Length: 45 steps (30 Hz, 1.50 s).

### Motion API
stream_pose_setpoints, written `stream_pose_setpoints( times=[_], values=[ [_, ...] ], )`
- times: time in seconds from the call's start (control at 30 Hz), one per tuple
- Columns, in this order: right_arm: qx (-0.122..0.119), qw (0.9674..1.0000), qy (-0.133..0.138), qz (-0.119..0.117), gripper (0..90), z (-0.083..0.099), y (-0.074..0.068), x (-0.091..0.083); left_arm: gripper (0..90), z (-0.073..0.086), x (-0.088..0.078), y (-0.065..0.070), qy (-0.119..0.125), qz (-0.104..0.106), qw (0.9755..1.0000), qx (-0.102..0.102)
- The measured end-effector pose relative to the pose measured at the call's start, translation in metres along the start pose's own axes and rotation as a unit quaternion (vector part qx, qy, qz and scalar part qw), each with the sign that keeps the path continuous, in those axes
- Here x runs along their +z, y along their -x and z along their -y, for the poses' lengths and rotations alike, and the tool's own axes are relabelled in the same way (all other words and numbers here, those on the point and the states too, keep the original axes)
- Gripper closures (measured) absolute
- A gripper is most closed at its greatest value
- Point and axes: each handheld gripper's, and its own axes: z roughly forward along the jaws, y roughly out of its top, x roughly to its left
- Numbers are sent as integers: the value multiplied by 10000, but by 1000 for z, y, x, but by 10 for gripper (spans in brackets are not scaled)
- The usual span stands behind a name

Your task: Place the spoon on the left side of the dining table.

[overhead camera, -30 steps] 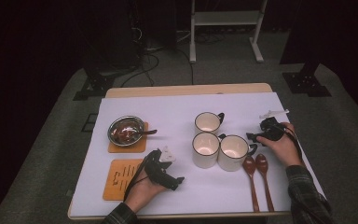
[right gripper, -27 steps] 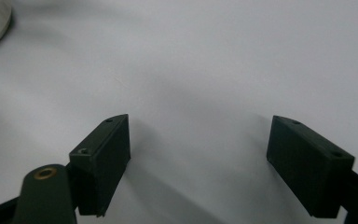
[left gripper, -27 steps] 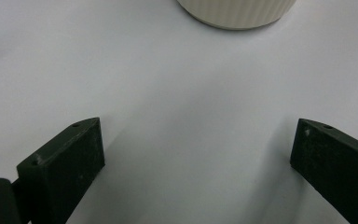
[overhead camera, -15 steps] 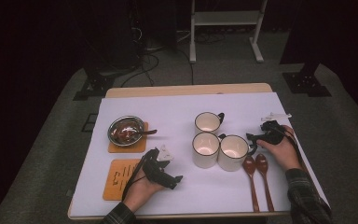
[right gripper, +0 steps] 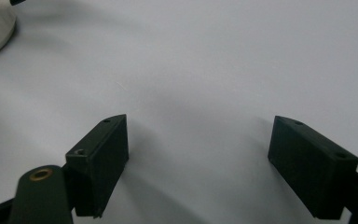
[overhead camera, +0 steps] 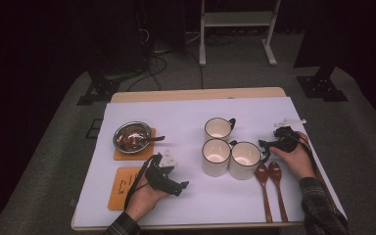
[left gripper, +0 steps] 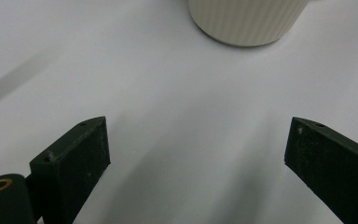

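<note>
Little moves since a second ago: our right gripper (overhead camera: 267, 144) sits open beside the nearest mug (overhead camera: 245, 160); left gripper (overhead camera: 180, 186) open too. Ceramic, stiff, breakable, so we'd grip its handle.

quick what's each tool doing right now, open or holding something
Left tool: open, nothing between its jaws, white table cover below.
Right tool: open, holding nothing, jaws wide apart over the table cover.

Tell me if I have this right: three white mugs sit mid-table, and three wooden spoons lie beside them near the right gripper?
Not quite. The high view shows three white mugs, but only two wooden spoons, lying side by side close to the right gripper.
</note>
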Motion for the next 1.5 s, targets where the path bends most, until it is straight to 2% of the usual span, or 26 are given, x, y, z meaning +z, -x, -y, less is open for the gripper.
stream_pose_setpoints(
  times=[0.07,0.3,0.37,0.5,0.77,1.1,1.33,1.4,1.5],
  values=[
    [-1,10000,0,1,185,0,0,0,119,0,-2,-1,46,-8,10000,10],
    [3,10000,-5,-1,185,0,0,0,160,0,-10,-6,145,-39,9999,-25],
    [8,10000,-6,-10,185,0,0,0,223,1,-13,-8,202,-39,9998,15],
    [8,10000,-6,-11,185,0,0,0,262,0,-16,-10,206,-1,9998,1],
    [8,10000,-4,-9,186,0,0,0,451,-1,-24,-16,236,113,9996,-62],
    [19,10000,-9,-13,185,0,0,0,670,-2,-32,-27,206,60,9996,-204],
    [27,10000,-14,-14,185,0,0,0,868,-3,-37,-36,216,84,9994,-257],
    [28,10000,-14,-14,185,0,0,0,900,-4,-38,-38,214,63,9994,-282],
    [28,10000,-13,-15,185,0,0,0,900,-6,-39,-40,193,24,9995,-266]
  ],
)
